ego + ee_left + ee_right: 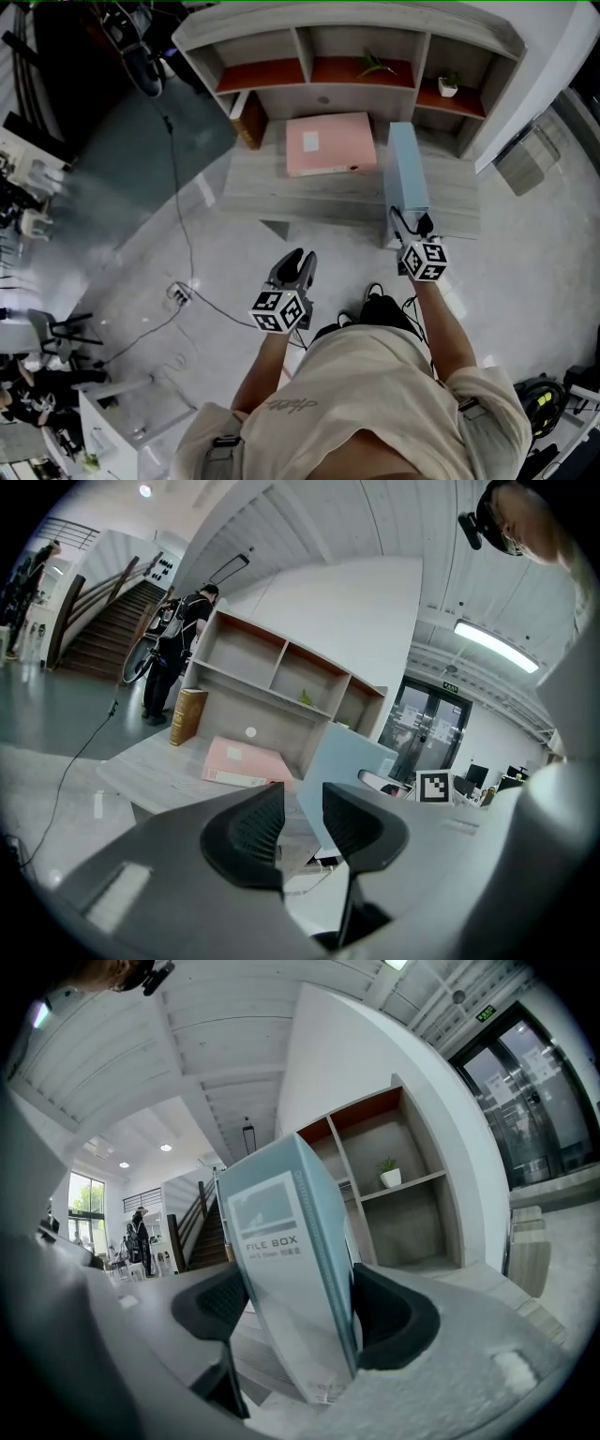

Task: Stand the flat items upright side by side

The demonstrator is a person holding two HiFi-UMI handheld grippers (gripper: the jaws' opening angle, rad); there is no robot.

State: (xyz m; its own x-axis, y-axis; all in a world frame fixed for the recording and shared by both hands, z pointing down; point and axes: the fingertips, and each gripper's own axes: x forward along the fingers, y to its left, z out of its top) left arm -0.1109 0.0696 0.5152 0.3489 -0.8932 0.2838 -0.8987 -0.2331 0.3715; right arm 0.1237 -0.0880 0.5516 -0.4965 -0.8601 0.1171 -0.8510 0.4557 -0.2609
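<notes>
The person wears a cream short-sleeved T-shirt (375, 394) with dark script lettering (291, 405) on the back and dark strap buckles (223, 442) at both shoulders. The left gripper (298, 264) and right gripper (410, 223) each have a grey housing, black ribbed pads (251, 832) and a cube (280, 310) with black-and-white square markers. A black cable (397, 220) loops at the right unit.

— What colour is the tall cardboard file box (291, 1269)?
— Pale blue, with dark lettering on the front.
— And the flat rectangular folder (330, 143)?
— Pink, with a white label. The wooden desk (253, 183) is light grey and grained; the shelf boards (262, 73) are red-brown.
</notes>
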